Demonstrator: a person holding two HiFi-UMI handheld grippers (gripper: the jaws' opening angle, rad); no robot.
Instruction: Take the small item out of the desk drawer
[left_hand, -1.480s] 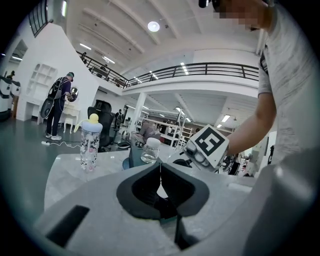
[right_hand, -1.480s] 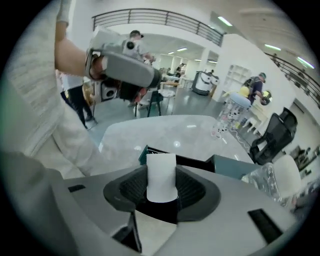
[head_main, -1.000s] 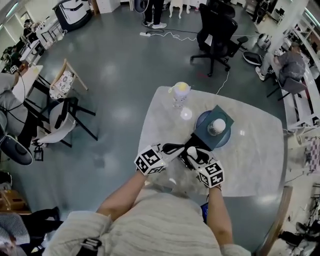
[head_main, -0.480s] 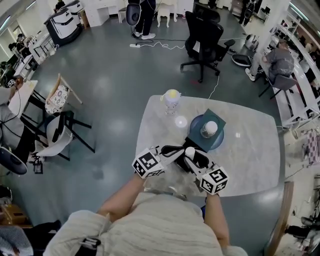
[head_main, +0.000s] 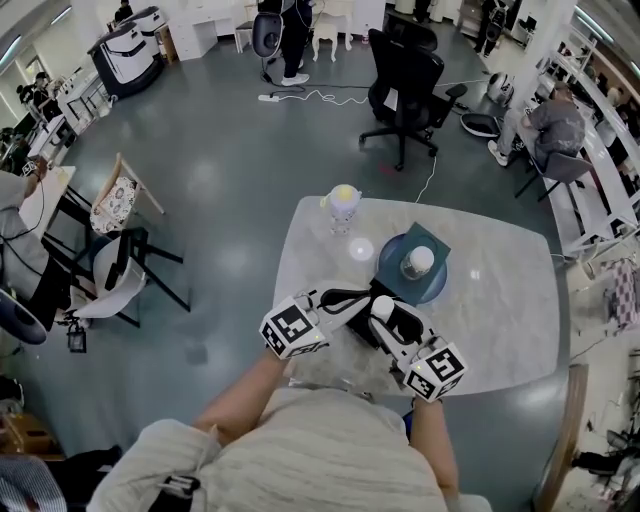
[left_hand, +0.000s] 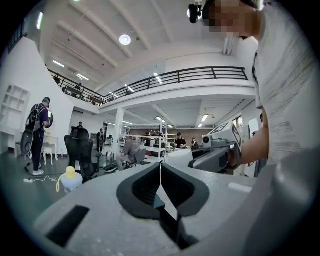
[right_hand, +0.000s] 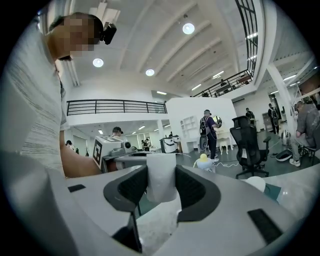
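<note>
The right tongs (right_hand: 161, 172) are closed on the item (right_hand: 161, 185), a small white cylinder that is held upright between the two black pads, with its top seen above them. In the head view the item is seen raised over the near part of the surface (head_main: 500, 300), towards its left edge, at the tip of the right tongs. The left tongs (left_hand: 160, 175) are shut, pad against pad, and nothing is held in them; their tip is seen just beside the item, on its left, and whether it is touched cannot be told. Both tongs are held by a person's hands, and the marker cubes are turned up towards the head camera.

Farther in on the surface a teal mat (head_main: 437, 238) is laid, and a blue plate (head_main: 395, 270) is set on it. A white ball (head_main: 418, 260) is seen on the plate. A yellow-topped toy (head_main: 343, 199) is stood near the far left corner of the surface, apart from the plate. A black chair (head_main: 405, 75) is seen on the floor beyond the far edge
</note>
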